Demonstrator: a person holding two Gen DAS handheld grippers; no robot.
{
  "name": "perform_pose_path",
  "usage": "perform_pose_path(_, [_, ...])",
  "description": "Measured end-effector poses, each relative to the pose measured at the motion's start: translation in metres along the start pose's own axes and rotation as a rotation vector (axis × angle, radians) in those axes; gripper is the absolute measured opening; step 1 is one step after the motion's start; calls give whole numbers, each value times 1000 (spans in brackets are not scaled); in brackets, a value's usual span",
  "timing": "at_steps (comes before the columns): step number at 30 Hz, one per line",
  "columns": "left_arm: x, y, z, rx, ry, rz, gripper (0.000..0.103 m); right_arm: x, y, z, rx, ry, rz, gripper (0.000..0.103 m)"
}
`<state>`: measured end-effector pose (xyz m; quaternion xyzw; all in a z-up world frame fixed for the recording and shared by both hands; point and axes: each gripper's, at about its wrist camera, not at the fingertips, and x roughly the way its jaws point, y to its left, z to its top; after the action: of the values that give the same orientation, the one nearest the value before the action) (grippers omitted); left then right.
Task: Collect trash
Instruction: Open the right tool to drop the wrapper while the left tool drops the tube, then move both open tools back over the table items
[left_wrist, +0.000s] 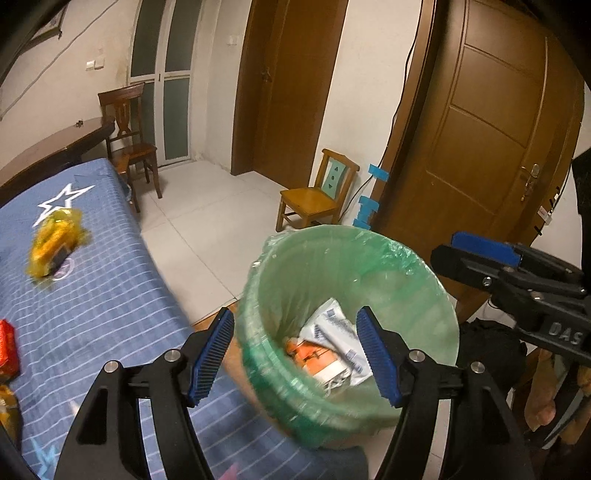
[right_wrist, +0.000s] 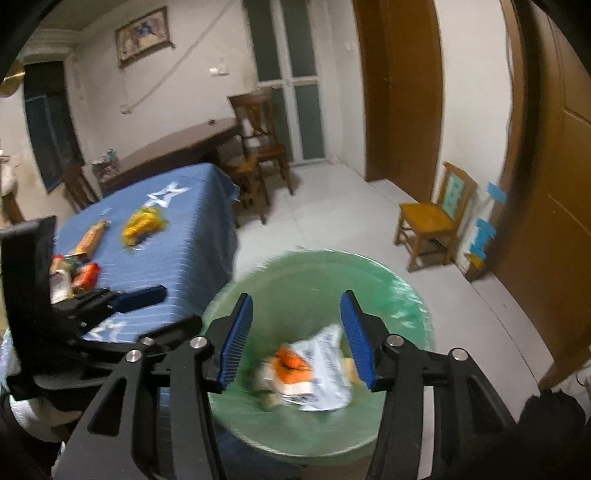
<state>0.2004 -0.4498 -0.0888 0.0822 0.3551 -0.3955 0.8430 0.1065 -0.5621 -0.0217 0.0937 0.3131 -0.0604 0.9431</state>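
Both claws, left (left_wrist: 295, 354) and right (right_wrist: 297, 338), hang apart and empty over the green-lined bin (left_wrist: 424, 295), wrappers (left_wrist: 332, 343) already inside, so I'd swing back wide for the yellow bag (left_wrist: 55, 243) on the bed (left_wrist: 110, 295).

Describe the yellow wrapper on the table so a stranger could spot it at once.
Find the table under the blue striped cloth. Near its far end, just this side of the white star, lies the crumpled yellow wrapper. It lies apart from the other litter, which is brown and red.
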Motion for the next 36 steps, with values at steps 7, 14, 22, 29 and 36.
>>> perform_pose_path(7, [-64, 55, -31, -29, -28, 55, 70, -2, 70, -1, -66, -32, 157, 55])
perform_pose_path(14, [-134, 136, -74, -90, -29, 143, 70, 12, 139, -10, -138, 0, 274, 58])
perform_pose_path(22, [-230, 246, -130, -158, -38, 287, 69, 26, 204, -26, -198, 62, 370, 58])
perform_pose_path(29, [-287, 344, -162, -242, -10, 382, 69, 40, 250, -46, -221, 145, 435, 60])
perform_pose_path(36, [-291, 411, -172, -308, 12, 367, 70, 55, 287, -56, -265, 204, 485, 60])
